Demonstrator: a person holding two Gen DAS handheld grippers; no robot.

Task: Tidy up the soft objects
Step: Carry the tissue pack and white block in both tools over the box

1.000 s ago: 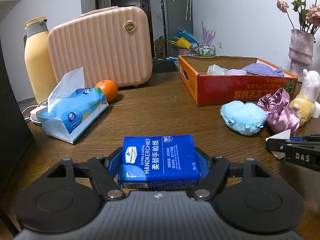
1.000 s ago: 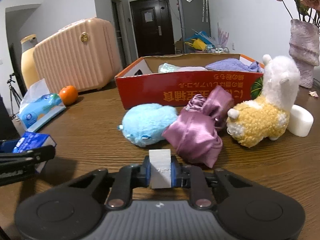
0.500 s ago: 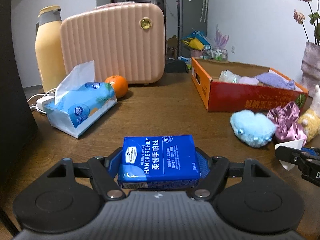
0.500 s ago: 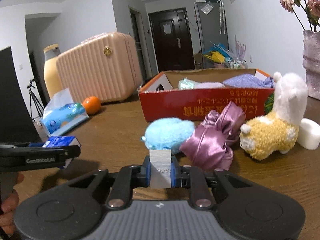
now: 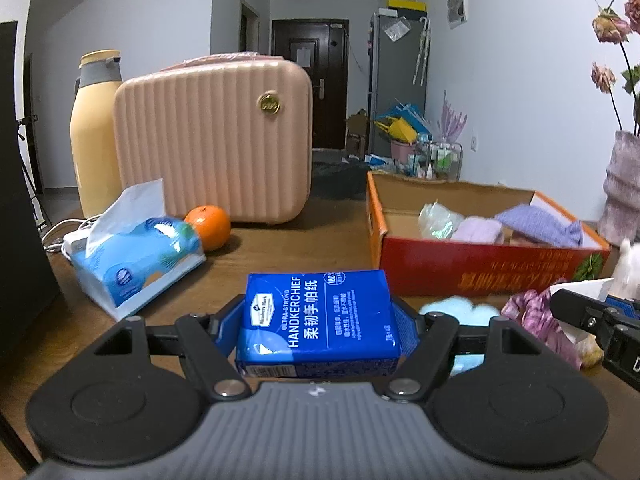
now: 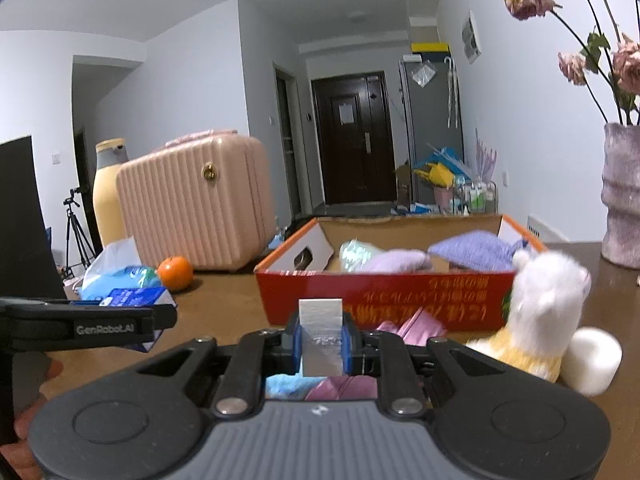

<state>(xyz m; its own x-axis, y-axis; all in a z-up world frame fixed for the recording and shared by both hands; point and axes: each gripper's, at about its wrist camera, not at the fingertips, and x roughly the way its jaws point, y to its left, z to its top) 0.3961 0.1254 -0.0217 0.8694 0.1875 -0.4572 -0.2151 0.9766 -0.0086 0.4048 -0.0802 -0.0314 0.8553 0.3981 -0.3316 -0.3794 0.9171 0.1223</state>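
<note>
Left tool [image 5: 320,320] clamped on blue handkerchief pack [image 5: 318,318], up above brown counter [image 5: 280,248]. Right tool [image 6: 322,340] clamped on small white block [image 6: 321,336]. Ahead: red box [image 6: 384,304] holding soft cloths. Beside it: white alpaca toy [image 6: 544,304], pink scrunchie [image 5: 536,320], orange [image 5: 209,227], pink case [image 5: 212,140].

Vase [image 5: 624,188] cropped; alpaca toy [image 6: 540,308] blurred

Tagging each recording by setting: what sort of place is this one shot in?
Most likely a lived-in home, at a wooden table in an open room. A dark entrance door, a grey fridge with clutter beside it, and a vase of dried flowers point to a flat.
</note>
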